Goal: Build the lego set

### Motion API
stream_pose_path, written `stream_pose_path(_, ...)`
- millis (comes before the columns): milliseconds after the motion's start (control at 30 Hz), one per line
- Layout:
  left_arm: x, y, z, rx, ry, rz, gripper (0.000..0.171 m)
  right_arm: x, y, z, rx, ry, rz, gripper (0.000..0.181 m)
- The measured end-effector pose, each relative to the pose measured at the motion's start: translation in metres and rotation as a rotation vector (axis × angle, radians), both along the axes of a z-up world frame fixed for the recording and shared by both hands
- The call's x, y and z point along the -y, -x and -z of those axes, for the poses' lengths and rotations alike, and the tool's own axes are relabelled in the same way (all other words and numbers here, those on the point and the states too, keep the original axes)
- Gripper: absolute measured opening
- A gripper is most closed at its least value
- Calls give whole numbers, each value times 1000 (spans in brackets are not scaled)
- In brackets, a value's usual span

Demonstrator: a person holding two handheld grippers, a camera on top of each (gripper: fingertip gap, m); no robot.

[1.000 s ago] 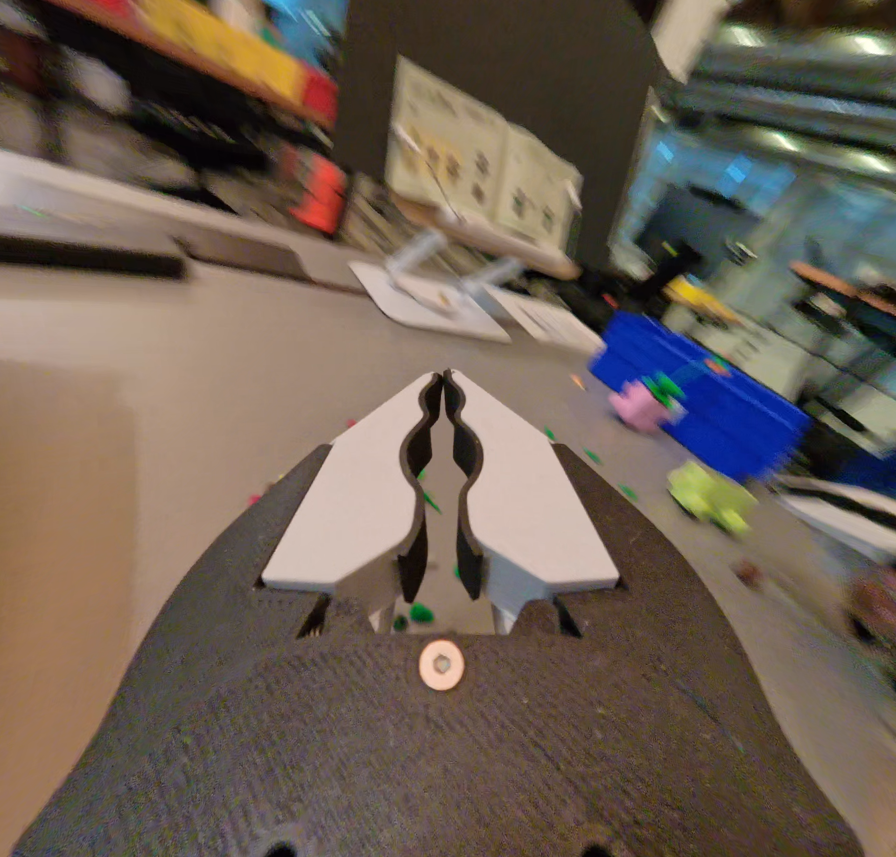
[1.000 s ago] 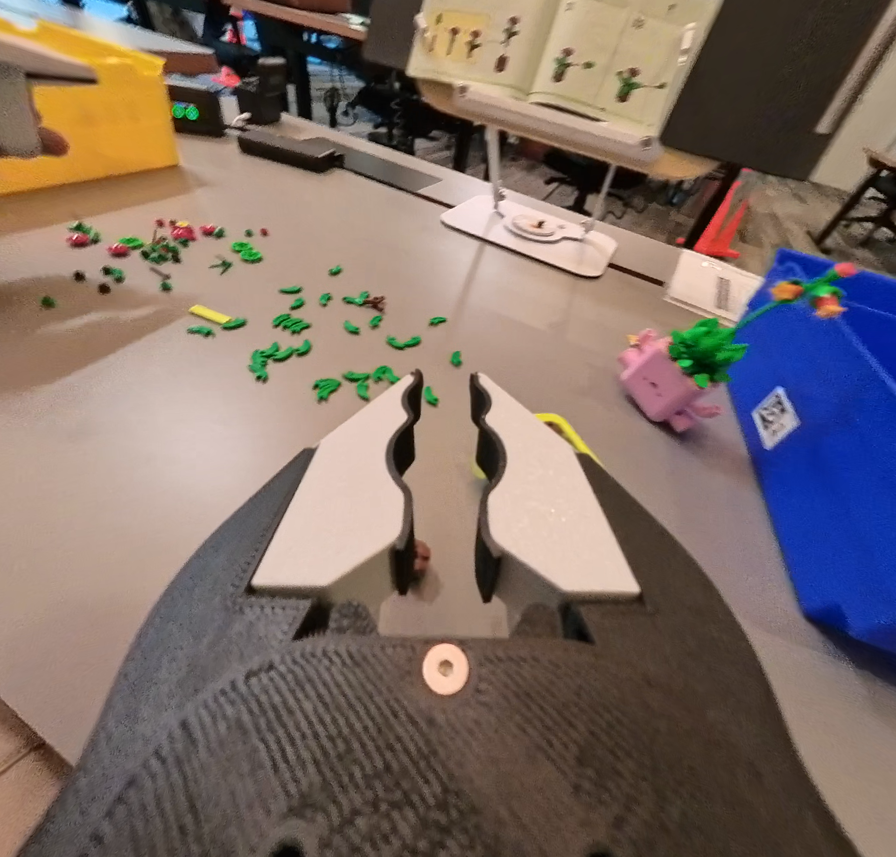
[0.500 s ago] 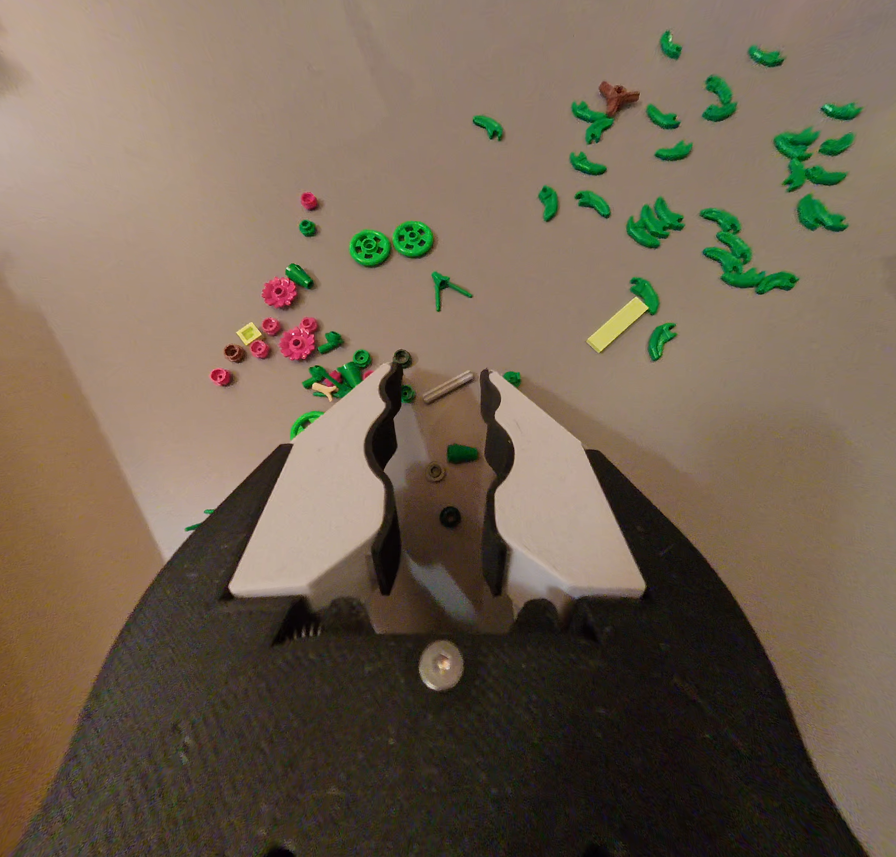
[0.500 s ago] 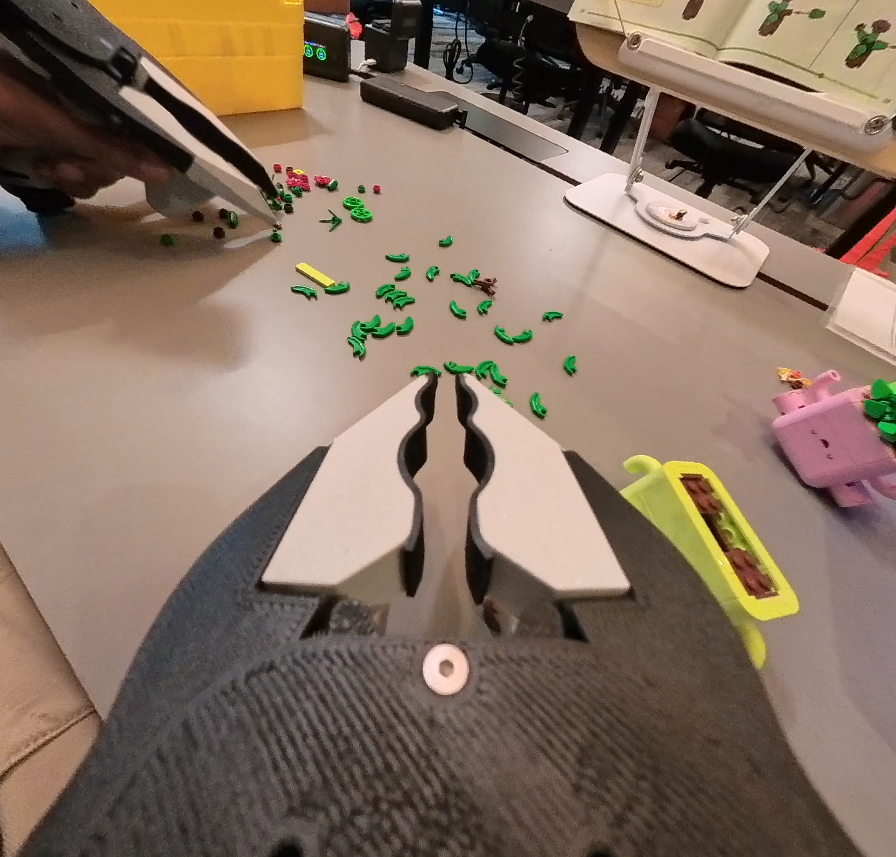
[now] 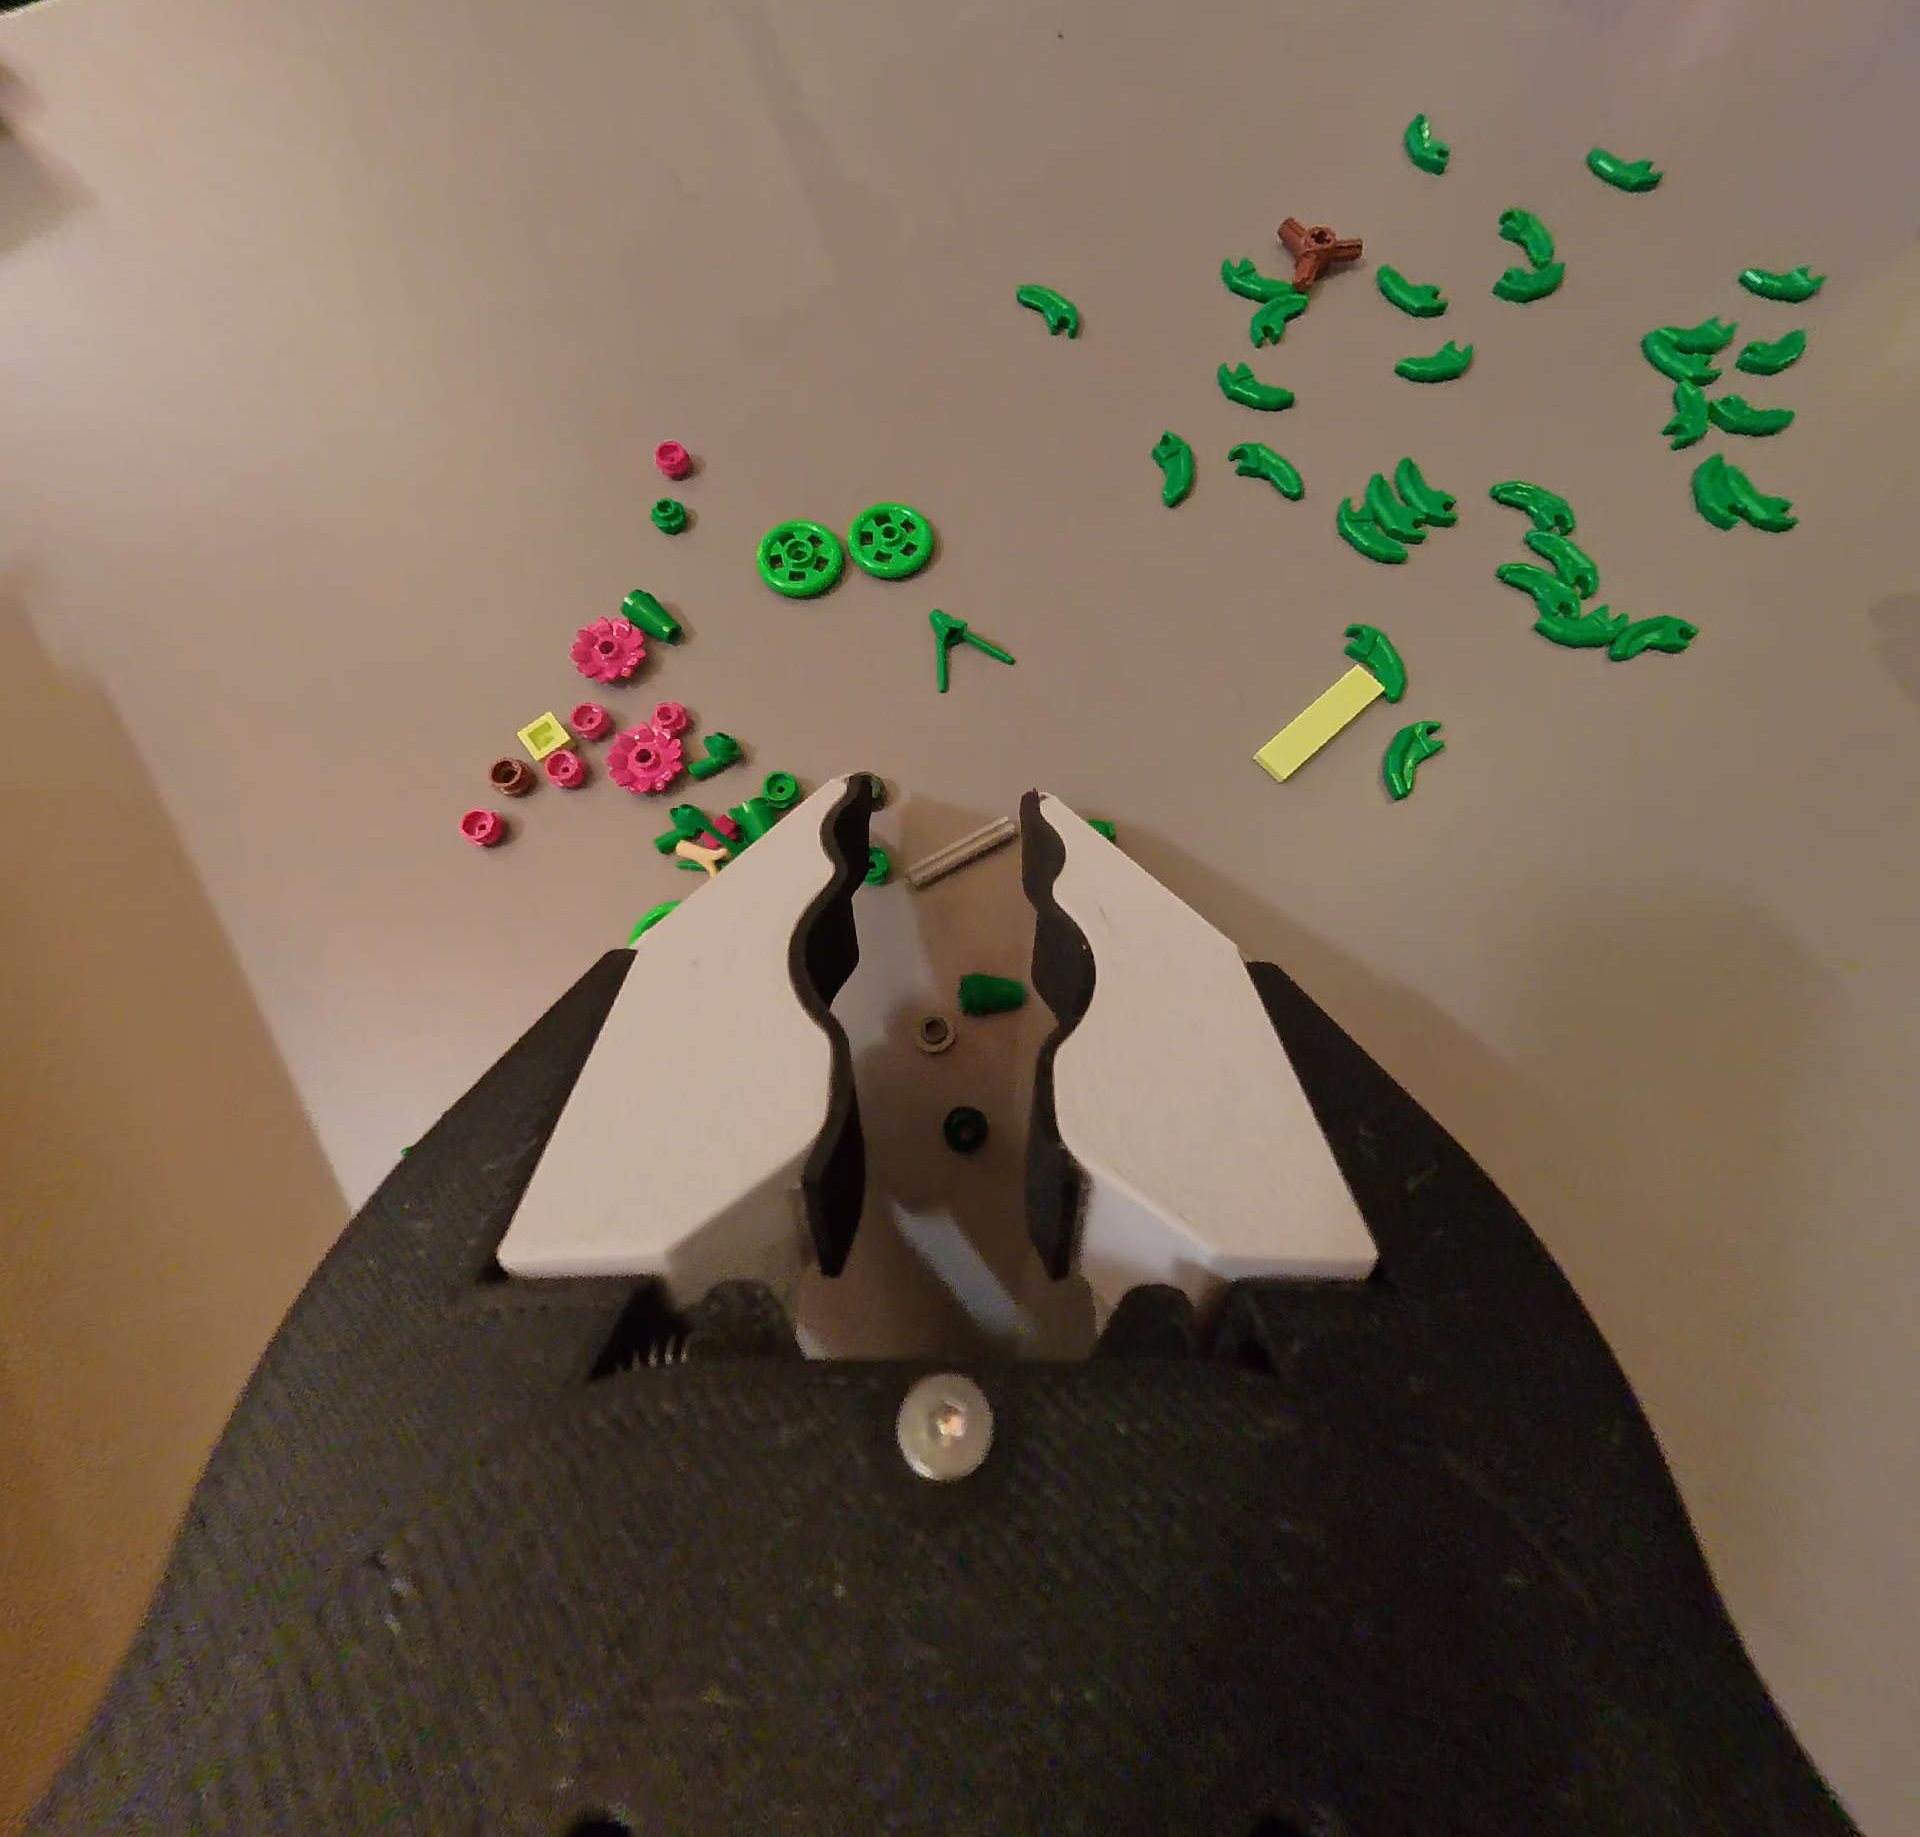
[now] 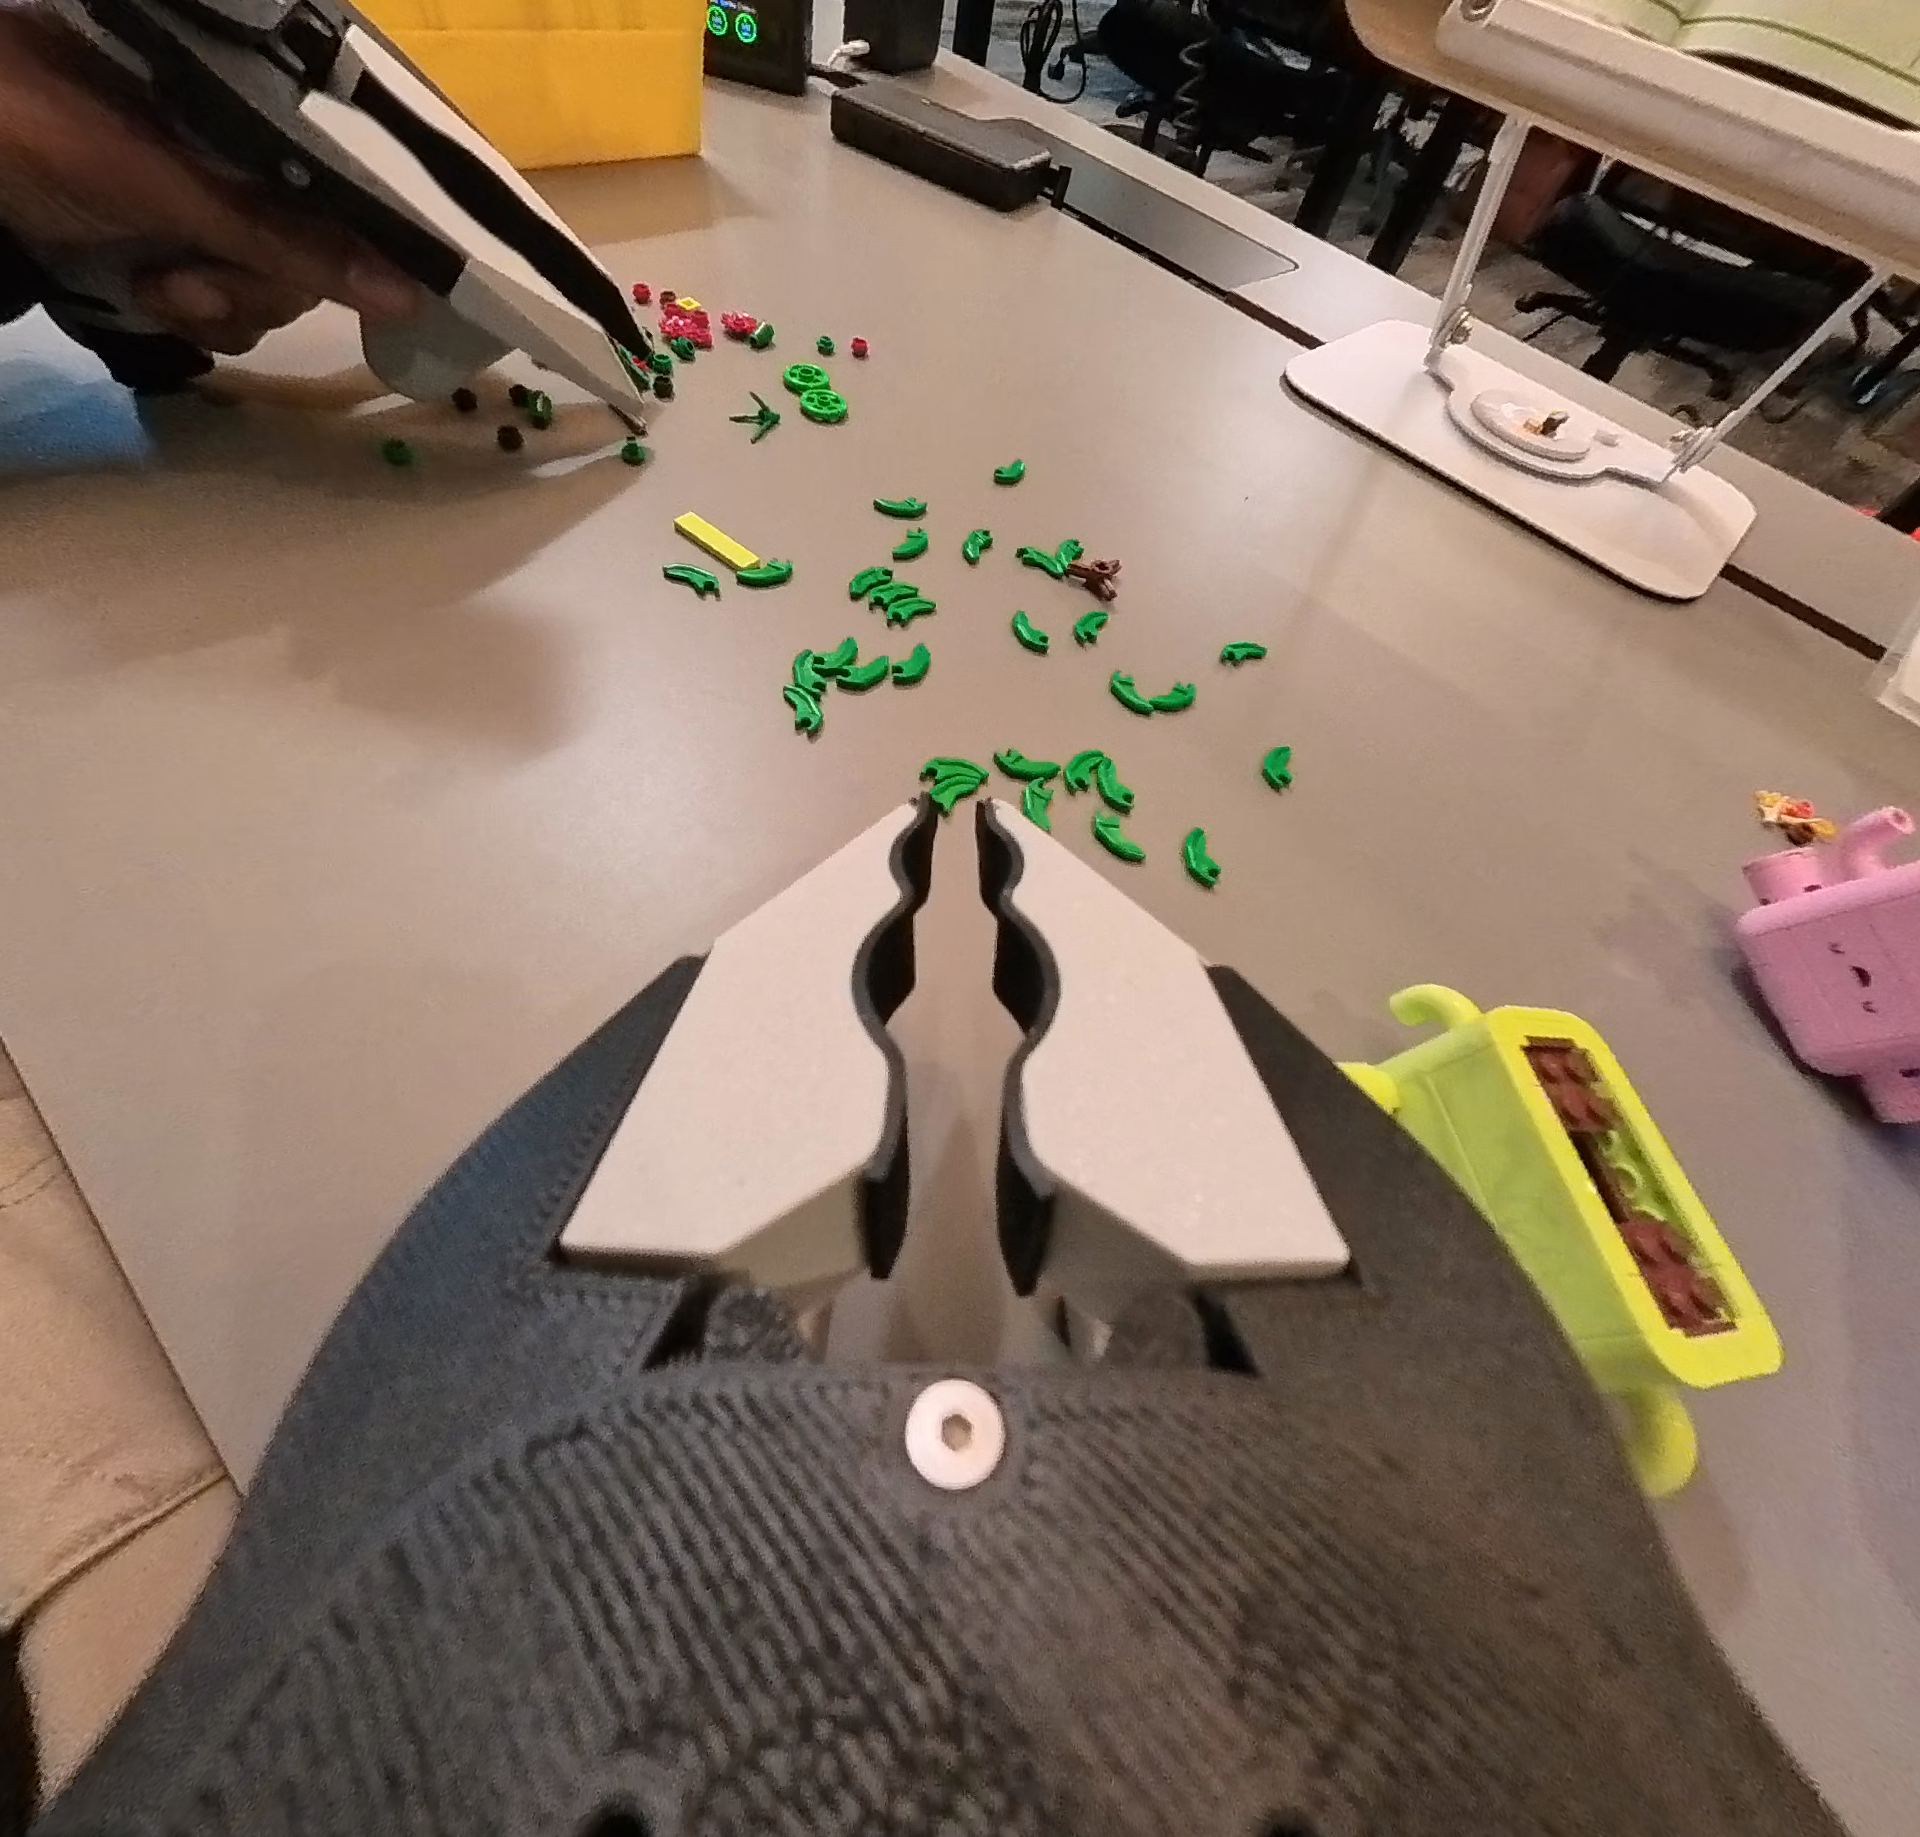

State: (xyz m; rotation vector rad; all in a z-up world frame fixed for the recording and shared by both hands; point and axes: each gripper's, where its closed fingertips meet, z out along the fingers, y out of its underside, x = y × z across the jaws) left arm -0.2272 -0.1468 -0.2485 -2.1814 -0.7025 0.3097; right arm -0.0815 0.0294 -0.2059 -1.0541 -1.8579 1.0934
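Note:
In the left wrist view my left gripper (image 5: 948, 800) is open and empty, tips low over the table. Between its fingers lie a grey pin (image 5: 961, 852), a green cone (image 5: 987, 992), a small olive round piece (image 5: 938, 1032) and a dark green round piece (image 5: 966, 1129). Pink flowers (image 5: 644, 757), two green wheels (image 5: 798, 559) and a lime tile (image 5: 1317, 722) lie ahead. In the right wrist view my right gripper (image 6: 953, 807) has a narrow gap and holds nothing, its tips just short of green leaf pieces (image 6: 951, 779). The left gripper (image 6: 634, 374) shows far left there.
A lime-green pot (image 6: 1558, 1195) with brown pieces lies right of the right gripper, and a pink pot (image 6: 1839, 956) lies farther right. A booklet stand (image 6: 1517, 437), a yellow bin (image 6: 520, 21) and a black power brick (image 6: 935, 140) stand at the back. The table's front edge (image 6: 125, 1112) is at left. The lime tile (image 5: 1317, 722) lies some 6 cm from my left tips, 15 cm from my right tips. It is also in sight in the right wrist view (image 6: 720, 544).
The left gripper swung down over the small parts and went from shut to open, now slightly wider. The right gripper moved forward to the leaf pieces and its gap narrowed.

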Motion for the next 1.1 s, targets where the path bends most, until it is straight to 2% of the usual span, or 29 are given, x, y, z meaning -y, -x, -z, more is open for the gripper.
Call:
stream_pose_path(767,8,9,-9,115,-162,-61,25,2,1,0,-15,-45,19,4)
stream_pose_path(900,10,11,-10,126,-184,-78,25,42,13,-20,9,199,-70,6)
stream_pose_path(967,11,12,-10,130,-186,-89,25,69,27,-33,52,319,-134,0)
stream_pose_path(1033,12,13,-11,136,-199,-91,25,99,45,-44,96,366,-212,1)
stream_pose_path(1100,13,14,-13,141,-229,-95,24,128,67,-45,131,332,-277,6)
